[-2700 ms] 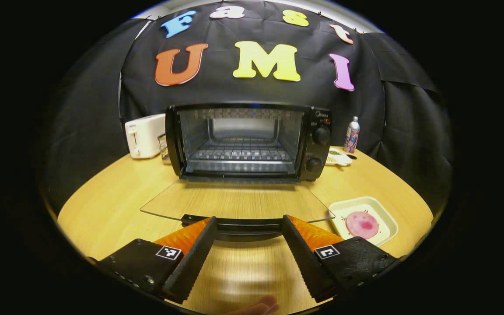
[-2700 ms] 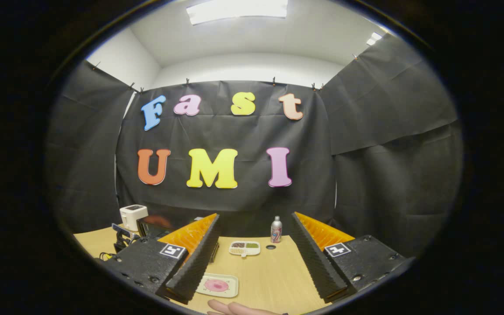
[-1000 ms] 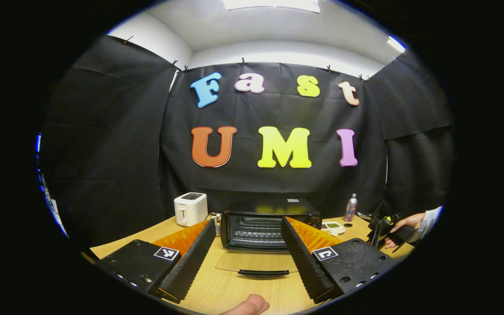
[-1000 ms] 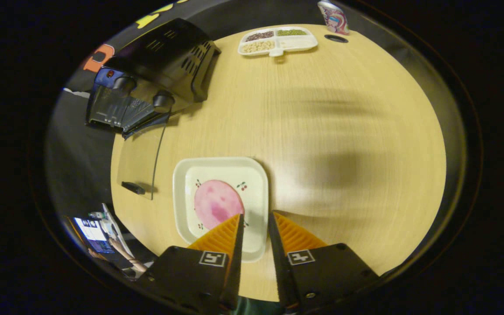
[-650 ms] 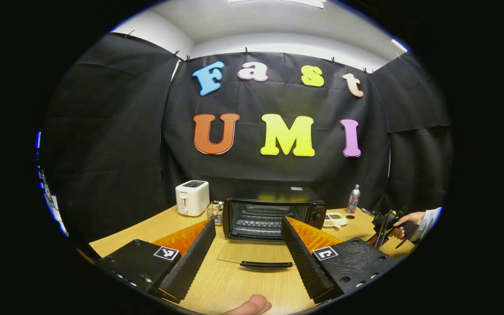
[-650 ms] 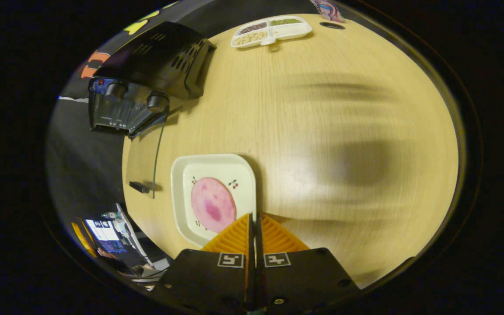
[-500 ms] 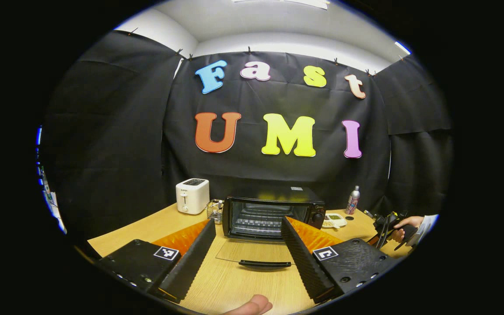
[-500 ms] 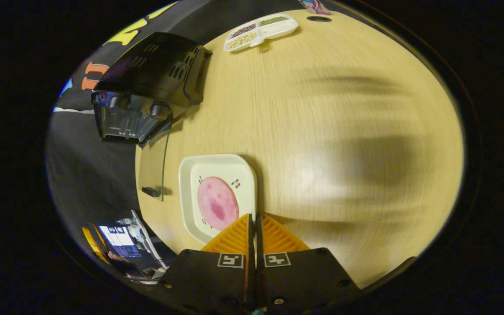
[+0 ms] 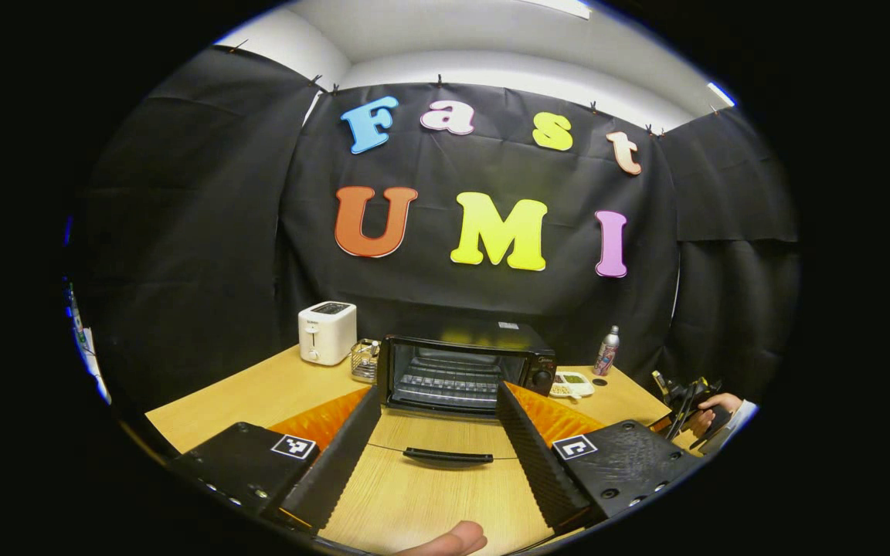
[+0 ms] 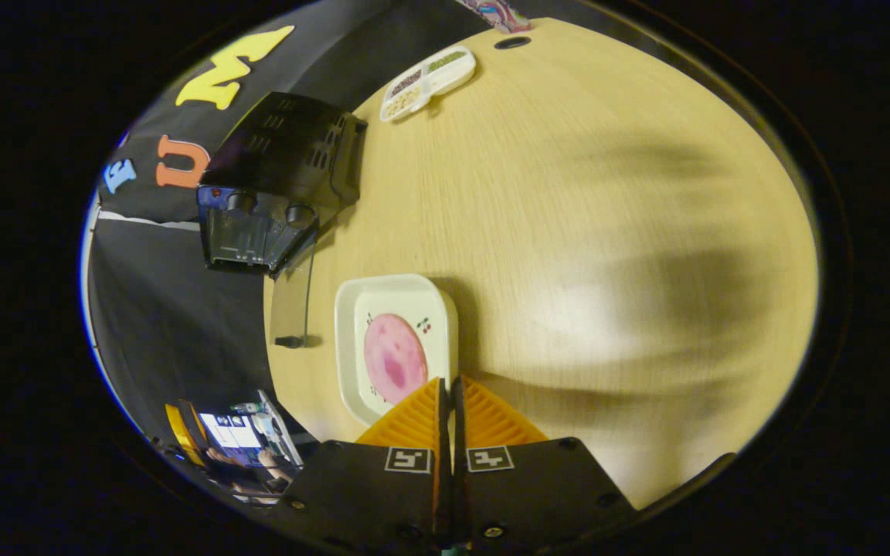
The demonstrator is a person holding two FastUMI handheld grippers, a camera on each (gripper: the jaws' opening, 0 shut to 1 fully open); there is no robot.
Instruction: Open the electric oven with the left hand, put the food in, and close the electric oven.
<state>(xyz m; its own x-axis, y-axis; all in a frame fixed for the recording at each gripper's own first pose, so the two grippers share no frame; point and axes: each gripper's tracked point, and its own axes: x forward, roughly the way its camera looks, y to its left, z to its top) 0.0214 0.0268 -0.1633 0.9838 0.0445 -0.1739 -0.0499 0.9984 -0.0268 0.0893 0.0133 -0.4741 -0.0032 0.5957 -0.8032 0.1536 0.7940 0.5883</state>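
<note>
Fingers of your left gripper [image 9: 437,444] stand wide apart with nothing between them, held above the near part of the wooden table [image 9: 259,394]; your thumb tip [image 9: 449,540] shows at the bottom edge of the left gripper view. Just past those fingers the oven door [image 9: 445,444] lies folded down flat, its black handle [image 9: 447,456] toward you. Behind it the electric oven [image 9: 460,369] stands open, wire rack visible inside. Your right gripper [image 10: 449,398] has its fingers pressed together on the near rim of the square plate [image 10: 395,293], which sits on the table beside the lowered door. The pink slice of food [image 10: 394,357] lies flat on that plate. Farther back, a white toaster [image 9: 327,332] stands left of the oven, and a divided snack tray [image 10: 426,73] and a bottle [image 9: 606,351] to its right.
</note>
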